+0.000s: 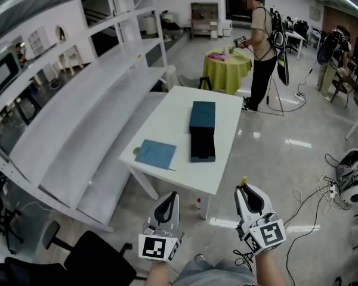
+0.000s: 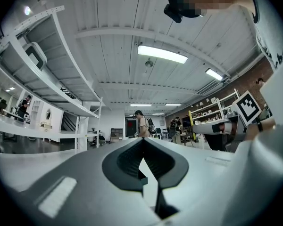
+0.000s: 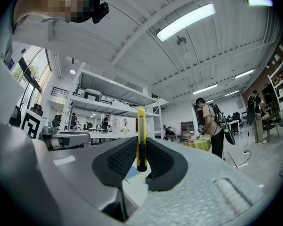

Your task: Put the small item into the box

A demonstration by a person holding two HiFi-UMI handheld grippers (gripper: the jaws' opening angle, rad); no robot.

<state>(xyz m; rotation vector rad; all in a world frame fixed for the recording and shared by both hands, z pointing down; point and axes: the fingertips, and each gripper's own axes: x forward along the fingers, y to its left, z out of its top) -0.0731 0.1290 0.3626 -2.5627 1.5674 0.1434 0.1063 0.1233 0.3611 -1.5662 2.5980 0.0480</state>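
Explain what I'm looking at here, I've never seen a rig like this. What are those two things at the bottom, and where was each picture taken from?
There is no robot here, only two hand-held grippers. The head view comes from a camera worn on the head, looking down. The other two views come from cameras riding on each gripper. The left gripper is shut and empty. The right gripper has its fingers closed on a slim yellow plastic item. Ahead, a white rectangular table carries a dark teal rectangular box and a flat blue sheet.
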